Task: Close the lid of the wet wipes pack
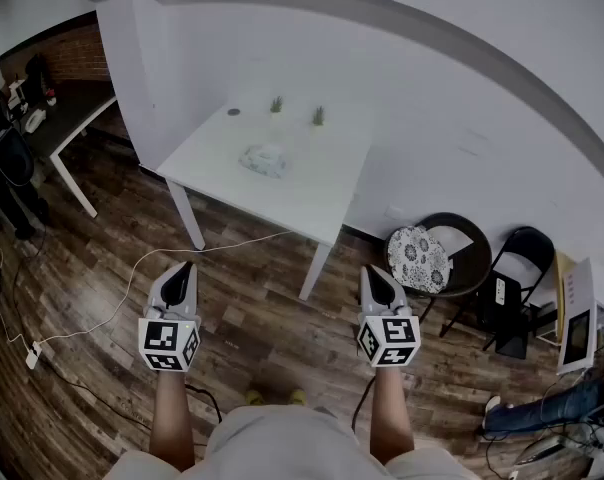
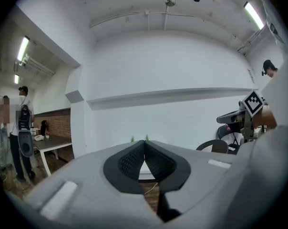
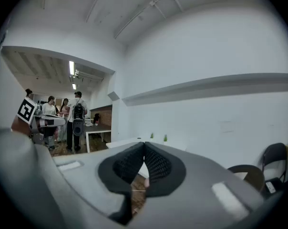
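Over plank floor [image 1: 252, 318], left gripper [image 1: 186, 268], right gripper [image 1: 372, 271] both closed, crinkly wipes pack [image 1: 263, 159] on white table [image 1: 322, 193]

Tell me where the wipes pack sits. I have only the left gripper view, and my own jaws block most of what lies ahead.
Observer: In the head view the wet wipes pack lies near the middle of the white table, straight ahead of you.
Operator: Report where both grippers are relative to it.
Observer: The left gripper and right gripper both hover over the wood floor, short of the table's near edge.
Operator: Check the right jaws.
Observer: In the right gripper view its jaws are together, with nothing between them.
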`<state>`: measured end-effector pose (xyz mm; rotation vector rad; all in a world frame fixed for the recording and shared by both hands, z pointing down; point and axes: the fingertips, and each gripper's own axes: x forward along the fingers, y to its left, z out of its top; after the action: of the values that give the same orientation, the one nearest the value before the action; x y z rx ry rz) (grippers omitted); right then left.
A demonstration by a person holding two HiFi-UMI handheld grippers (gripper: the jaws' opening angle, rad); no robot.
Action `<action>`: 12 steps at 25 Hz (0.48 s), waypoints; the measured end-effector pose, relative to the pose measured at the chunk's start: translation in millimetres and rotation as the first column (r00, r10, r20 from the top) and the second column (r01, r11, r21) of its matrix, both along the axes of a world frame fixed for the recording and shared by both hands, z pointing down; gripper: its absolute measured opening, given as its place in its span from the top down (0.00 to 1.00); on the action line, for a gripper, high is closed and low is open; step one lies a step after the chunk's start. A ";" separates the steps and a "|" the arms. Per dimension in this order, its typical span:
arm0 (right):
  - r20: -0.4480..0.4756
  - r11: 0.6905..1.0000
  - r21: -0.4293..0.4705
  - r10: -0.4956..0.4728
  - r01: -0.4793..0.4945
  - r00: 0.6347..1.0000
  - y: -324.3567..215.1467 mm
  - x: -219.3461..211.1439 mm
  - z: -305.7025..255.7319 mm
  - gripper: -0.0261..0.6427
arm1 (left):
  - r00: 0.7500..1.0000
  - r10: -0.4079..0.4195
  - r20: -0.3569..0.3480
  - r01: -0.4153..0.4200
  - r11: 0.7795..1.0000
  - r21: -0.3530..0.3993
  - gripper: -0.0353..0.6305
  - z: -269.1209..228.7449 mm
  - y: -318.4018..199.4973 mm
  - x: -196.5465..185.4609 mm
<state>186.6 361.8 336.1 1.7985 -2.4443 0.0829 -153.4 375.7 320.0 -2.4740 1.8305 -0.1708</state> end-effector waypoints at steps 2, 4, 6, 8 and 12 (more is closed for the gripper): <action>0.011 1.000 -0.003 0.007 -0.007 1.000 3.1 7.2 0.4 0.96 | 1.000 0.008 0.004 -0.008 1.000 -0.002 0.93 -0.9 2.1 6.7; 0.022 1.000 -0.004 0.011 -0.011 1.000 5.2 14.5 0.5 0.96 | 1.000 0.015 0.010 -0.015 1.000 -0.001 0.94 -1.8 3.7 13.2; 0.032 1.000 -0.006 0.011 -0.011 0.999 5.5 20.6 1.5 0.96 | 1.000 0.017 0.022 -0.017 1.000 0.002 0.93 -2.4 4.1 17.6; 0.037 1.000 -0.007 0.009 -0.008 0.999 4.9 25.0 3.1 0.96 | 0.999 0.010 0.031 -0.010 1.000 0.004 0.93 -2.5 3.9 18.3; 0.036 1.000 -0.005 0.007 -0.007 0.999 5.7 31.7 3.7 0.96 | 0.999 -0.001 0.039 0.001 1.000 0.011 0.93 -4.3 5.9 17.4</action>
<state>218.3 367.5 339.8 1.8190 -2.4605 0.1233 -136.0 381.6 315.7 -2.4449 1.8126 -0.2068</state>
